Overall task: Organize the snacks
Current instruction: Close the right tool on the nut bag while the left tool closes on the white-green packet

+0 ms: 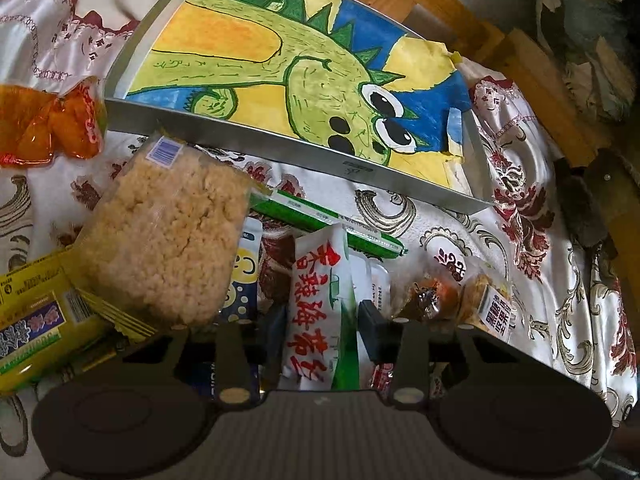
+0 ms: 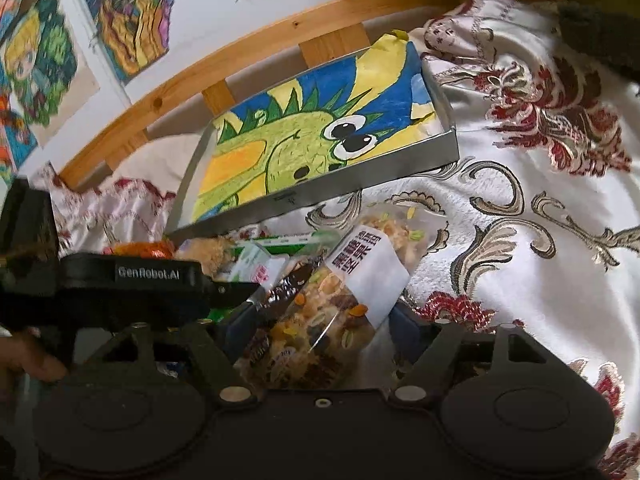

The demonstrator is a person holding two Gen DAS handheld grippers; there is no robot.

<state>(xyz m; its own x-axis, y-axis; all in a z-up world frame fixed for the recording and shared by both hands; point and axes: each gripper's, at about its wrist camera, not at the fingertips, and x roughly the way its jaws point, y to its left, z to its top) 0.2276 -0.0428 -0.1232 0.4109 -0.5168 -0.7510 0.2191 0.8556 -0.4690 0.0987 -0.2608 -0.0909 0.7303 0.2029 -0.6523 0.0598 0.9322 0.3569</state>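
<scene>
A metal tray [image 1: 288, 144] lined with a dinosaur drawing lies on the patterned cloth; it also shows in the right wrist view [image 2: 320, 196]. My left gripper [image 1: 322, 320] is shut on a white and green plum snack packet [image 1: 320, 300]. A clear bag of puffed rice [image 1: 168, 240] lies to its left. My right gripper [image 2: 320, 320] is shut on a clear bag of nut clusters [image 2: 332, 308] with a white label, also seen in the left wrist view [image 1: 468, 296].
Orange jelly packs [image 1: 48, 124] and a yellow packet [image 1: 40, 320] lie at the left. A long green box [image 1: 320, 220] lies before the tray. A wooden rail [image 2: 240, 64] and wall drawings [image 2: 124, 12] stand behind. The left gripper's body [image 2: 132, 276] is beside my right gripper.
</scene>
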